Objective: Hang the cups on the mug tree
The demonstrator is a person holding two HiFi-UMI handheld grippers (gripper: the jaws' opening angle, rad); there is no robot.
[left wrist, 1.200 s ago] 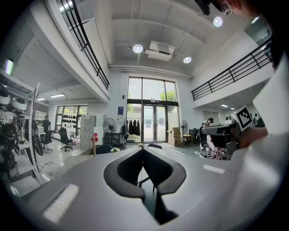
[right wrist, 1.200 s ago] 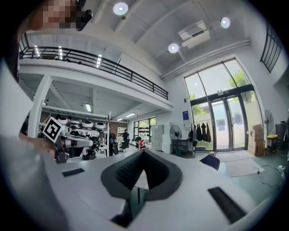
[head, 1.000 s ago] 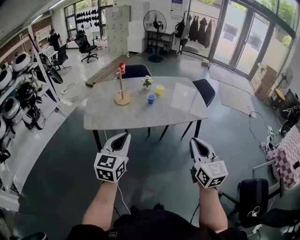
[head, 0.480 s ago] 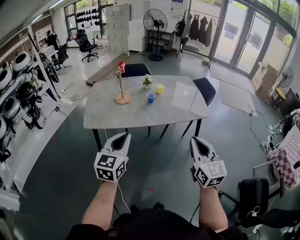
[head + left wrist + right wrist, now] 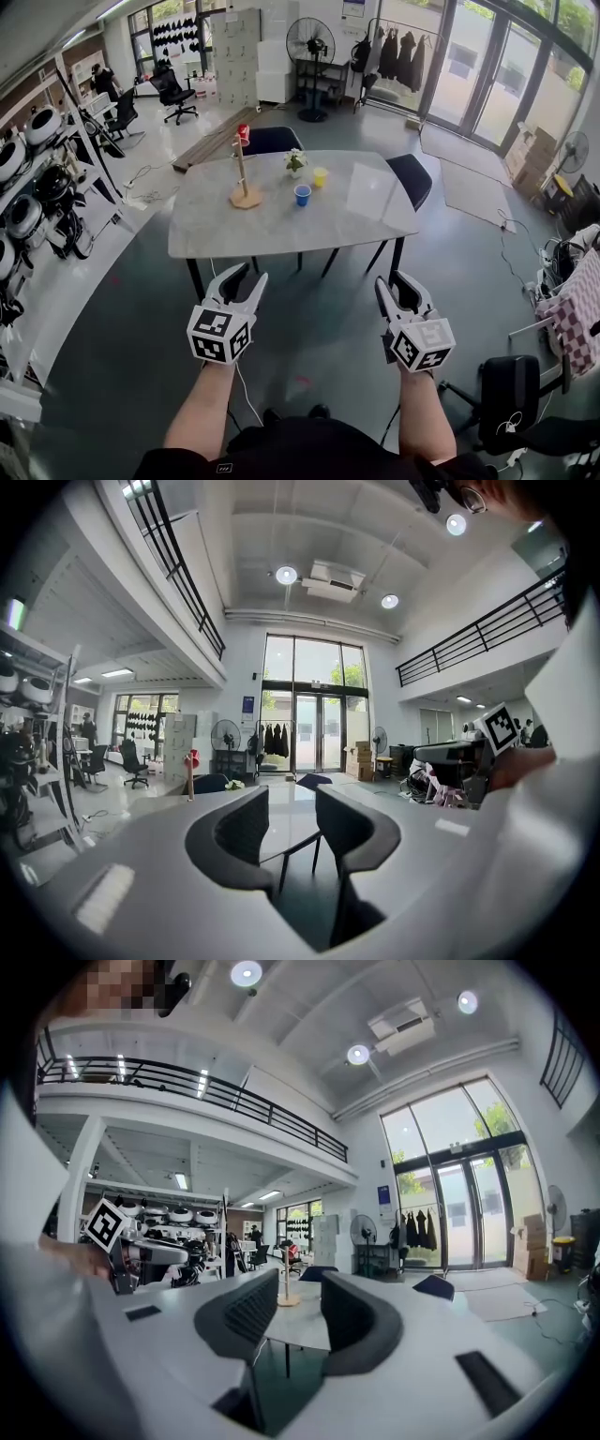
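Head view: looking forward and steeply down from high up, standing well back from the worktop (image 5: 281,220) and facing its long near edge.
Left gripper view: riding low, well short of the worktop, looking about level across it.
Right gripper view: looking level at the worktop from farther right.
Shared: all three are taking in the worktop and the mug tree (image 5: 244,173) on it.

Ahead of you: table top (image 5: 281,225) pale grey, faintly veined like marble. Mug tree (image 5: 242,173) light tan wood, with a red cup (image 5: 245,133) at its top. On the table, 1 blue cup (image 5: 302,196) and 1 yellow cup (image 5: 320,178). 2 chairs (image 5: 410,180) dark navy. Floor (image 5: 309,319) dull grey-green. Cloth (image 5: 574,314) at your right: pink-and-white check.
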